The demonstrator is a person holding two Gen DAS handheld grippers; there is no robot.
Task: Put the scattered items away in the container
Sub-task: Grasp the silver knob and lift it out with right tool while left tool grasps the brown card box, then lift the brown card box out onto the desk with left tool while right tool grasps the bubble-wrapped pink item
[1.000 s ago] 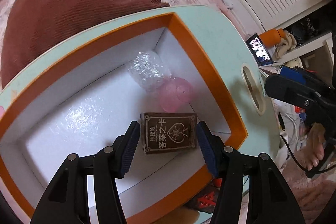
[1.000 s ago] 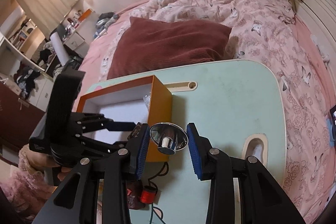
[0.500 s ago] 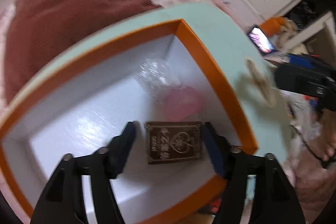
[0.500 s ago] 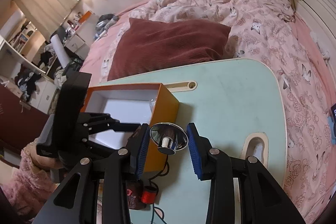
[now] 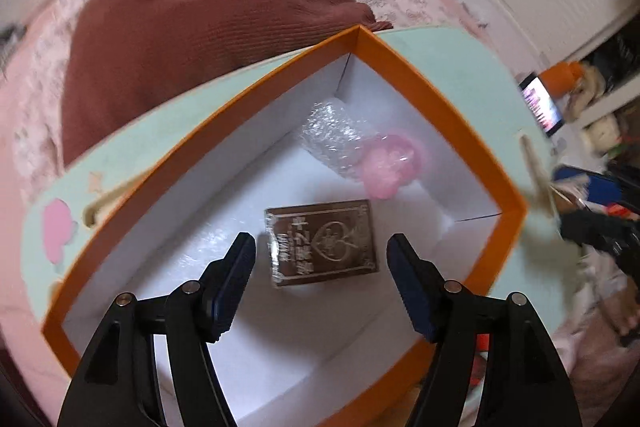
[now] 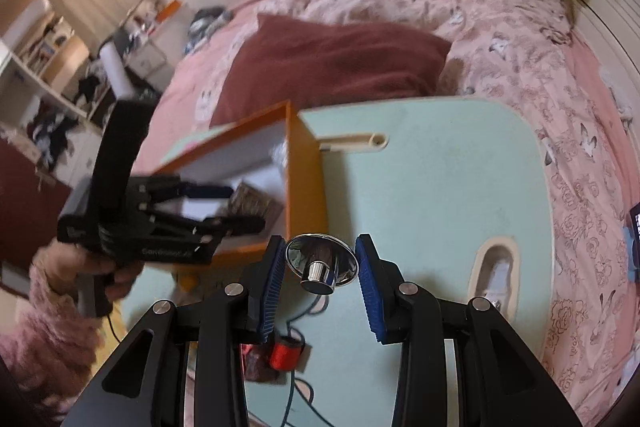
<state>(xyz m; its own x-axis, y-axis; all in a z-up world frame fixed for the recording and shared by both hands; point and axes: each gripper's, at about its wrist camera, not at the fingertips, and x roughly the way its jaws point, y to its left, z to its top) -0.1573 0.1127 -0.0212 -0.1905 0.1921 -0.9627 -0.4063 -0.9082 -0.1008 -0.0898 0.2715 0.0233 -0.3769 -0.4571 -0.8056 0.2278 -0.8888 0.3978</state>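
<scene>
An orange box [image 5: 440, 99] with a white inside stands on the mint lap table [image 5: 460, 67]. Inside it lie a brown card pack [image 5: 332, 227], a wad of bubble wrap [image 5: 332, 131] and a pink ball [image 5: 390, 163]. My left gripper [image 5: 319, 241] hovers over the pack, open, its pads clear of the pack on both sides. The right wrist view shows that left gripper [image 6: 228, 209] above the orange box [image 6: 306, 183]. My right gripper [image 6: 320, 243] is shut on a chrome round knob [image 6: 320, 265], held over the table just right of the box.
A maroon pillow [image 6: 332, 63] and pink bedding lie behind the table. A person's hand [image 6: 100, 275] in a pink sleeve holds the left gripper. A red item [image 6: 284, 351] and a cable lie at the table's near edge. A lit phone [image 5: 542, 103] sits at the right.
The left jaws have widened off the card pack, which now lies free on the box floor. The left gripper has tilted and drawn back a little. The right gripper still holds the knob.
</scene>
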